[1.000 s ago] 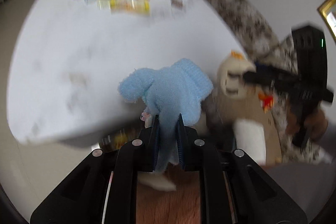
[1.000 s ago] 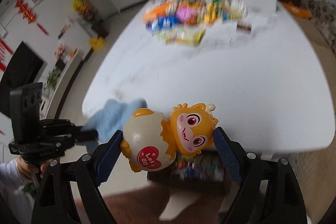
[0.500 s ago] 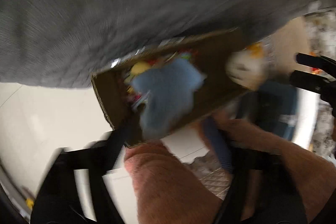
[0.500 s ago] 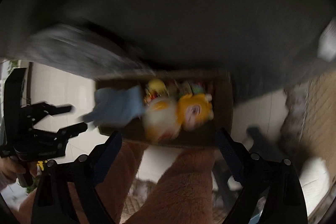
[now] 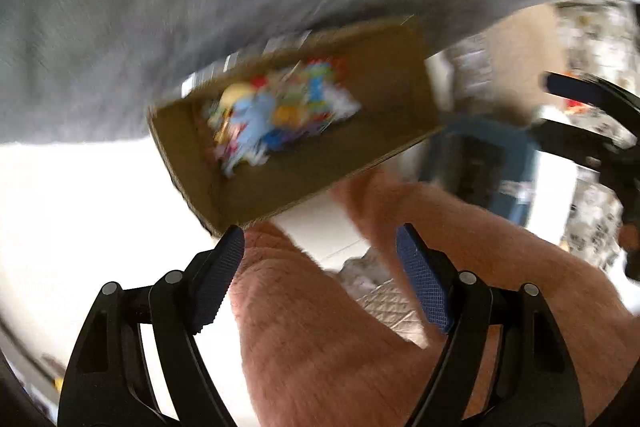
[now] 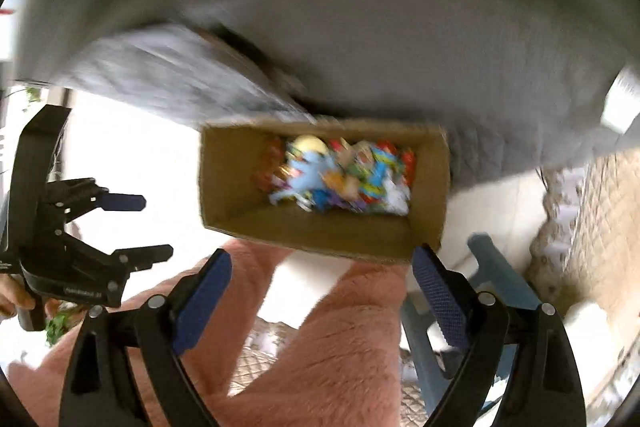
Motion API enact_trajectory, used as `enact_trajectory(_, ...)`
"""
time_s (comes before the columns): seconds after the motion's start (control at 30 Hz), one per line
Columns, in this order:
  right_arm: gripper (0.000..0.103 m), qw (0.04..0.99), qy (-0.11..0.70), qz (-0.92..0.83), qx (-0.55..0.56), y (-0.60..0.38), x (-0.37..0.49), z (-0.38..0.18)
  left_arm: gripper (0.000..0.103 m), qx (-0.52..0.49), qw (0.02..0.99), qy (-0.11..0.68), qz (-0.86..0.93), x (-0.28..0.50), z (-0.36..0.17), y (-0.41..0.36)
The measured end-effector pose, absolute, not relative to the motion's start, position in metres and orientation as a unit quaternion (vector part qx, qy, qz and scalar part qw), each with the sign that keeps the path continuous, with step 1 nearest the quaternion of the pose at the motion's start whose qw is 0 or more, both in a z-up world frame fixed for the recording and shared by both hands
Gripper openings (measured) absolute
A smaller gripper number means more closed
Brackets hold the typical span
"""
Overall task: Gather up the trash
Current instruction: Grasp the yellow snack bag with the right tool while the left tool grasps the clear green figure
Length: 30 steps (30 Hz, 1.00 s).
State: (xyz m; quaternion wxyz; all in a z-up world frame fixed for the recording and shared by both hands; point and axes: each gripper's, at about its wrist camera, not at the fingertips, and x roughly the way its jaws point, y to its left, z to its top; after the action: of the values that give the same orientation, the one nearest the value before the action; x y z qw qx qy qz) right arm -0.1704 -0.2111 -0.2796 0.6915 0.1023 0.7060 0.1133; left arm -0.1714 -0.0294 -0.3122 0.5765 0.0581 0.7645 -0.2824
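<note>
The left gripper is standing with its jaws spread wide and nothing between the blue pads, only the person's bare legs showing through the gap. The right gripper is likewise standing wide apart, its pads gripping nothing, again with a leg behind them. Both are pointing steeply downward at an open cardboard box that is sitting on the pale floor, just beyond the person's knees and partly under the edge of a grey table seen from below. The collected trash is lying in a heap at the bottom of the box: a jumble of colourful items, blurred, among which a light blue soft thing and a yellowish rounded shape are showing; the rest is too smeared to tell apart. In the left wrist view the same box is appearing tilted, its contents lying toward its far end. In the right wrist view the left gripper is hanging to the left of the box, well apart from it, with a hand partly showing at its grip. A blue stool is standing on the floor to the right of the box, beside the person's leg.
</note>
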Motion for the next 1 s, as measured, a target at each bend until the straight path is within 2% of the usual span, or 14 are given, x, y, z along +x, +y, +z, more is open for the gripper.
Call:
enact_trajectory(0.13,0.091,0.737,0.652,0.154,0.093,-0.218,-0.156,-0.198,0.077,0.048,0.627,0.712,-0.314,-0.157,-0.215,-0.023)
enact_trajectory(0.17,0.092,0.751,0.632,0.167,0.092,-0.22,-0.15,-0.172,0.078,0.037,0.636,0.701,-0.32,-0.153,-0.198,-0.021)
enact_trajectory(0.23,0.096,0.78,0.591,0.184,0.093,-0.225,-0.137,-0.132,0.088,0.022,0.679,0.662,-0.319,-0.142,-0.15,-0.014)
enact_trajectory(0.37,0.097,0.838,0.506,0.186,0.082,-0.225,-0.092,-0.08,0.089,0.009,0.764,0.584,-0.275,-0.116,-0.091,-0.005)
enact_trajectory(0.47,0.097,0.867,0.463,0.172,0.064,-0.215,-0.035,-0.071,0.089,-0.017,0.798,0.554,-0.235,-0.097,-0.074,0.003)
enact_trajectory(0.57,0.097,0.866,0.454,0.203,0.042,-0.196,0.032,-0.075,0.089,-0.071,0.809,0.538,-0.226,-0.081,-0.061,0.009)
enact_trajectory(0.8,0.097,0.831,0.507,0.216,-0.069,-0.152,0.169,-0.113,0.089,-0.117,0.814,0.532,-0.205,-0.09,-0.065,0.025)
enact_trajectory(1.0,0.097,0.799,0.553,0.207,-0.109,-0.143,0.199,-0.152,0.089,-0.168,0.795,0.559,-0.165,-0.096,-0.081,0.054)
